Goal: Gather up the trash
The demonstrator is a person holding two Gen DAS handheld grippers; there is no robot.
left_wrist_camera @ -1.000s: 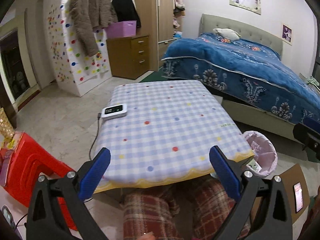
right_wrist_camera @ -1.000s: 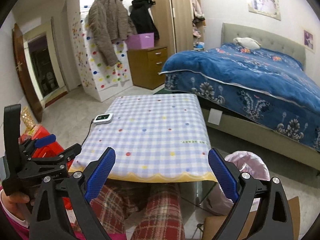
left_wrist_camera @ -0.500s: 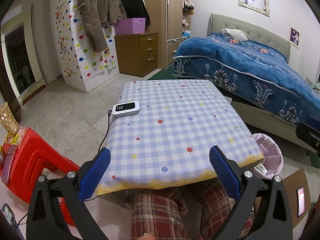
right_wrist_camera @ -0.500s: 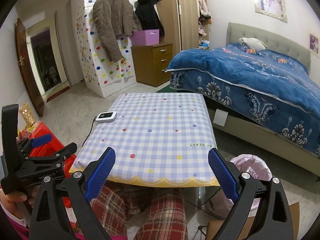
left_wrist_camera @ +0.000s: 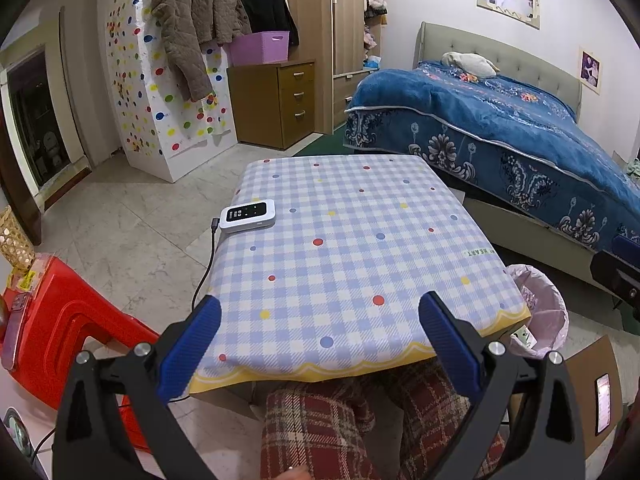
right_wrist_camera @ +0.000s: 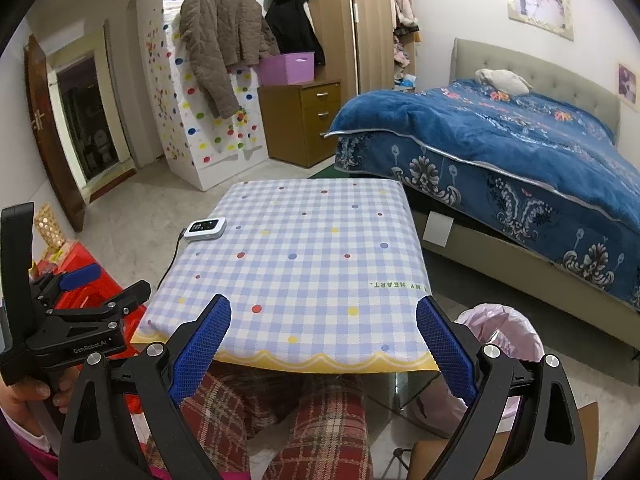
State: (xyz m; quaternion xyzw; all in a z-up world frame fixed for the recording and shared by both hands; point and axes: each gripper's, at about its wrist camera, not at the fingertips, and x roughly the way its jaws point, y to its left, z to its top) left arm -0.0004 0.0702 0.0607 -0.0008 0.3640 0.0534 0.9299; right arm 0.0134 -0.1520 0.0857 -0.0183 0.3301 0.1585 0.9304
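While both grippers hover over the near edge of the surface (left_wrist_camera: 348, 240), their blue fingers (left_wrist_camera: 188, 344) stand spread wide with nothing between them. From the left wrist view, the left gripper (left_wrist_camera: 320, 344) frames the checked cloth, and the right gripper (right_wrist_camera: 322, 344) does the same in its own view. At the left edge of the surface lies a small white device (left_wrist_camera: 249, 215) with a dark screen, a black cable (left_wrist_camera: 204, 272) dropping from it toward the floor. No loose trash shows on the cloth. Beside the near right corner of the surface, on the floor, stands a bin lined with a pink bag (right_wrist_camera: 508, 332); a scrap of printed paper is visible inside it from the left wrist view. Below the near edge sit the person's legs in red plaid trousers (right_wrist_camera: 320, 420). A red plastic stool (left_wrist_camera: 56, 328) stands at the left, and a bed (left_wrist_camera: 500, 132) with a blue cover lies beyond the far right corner.
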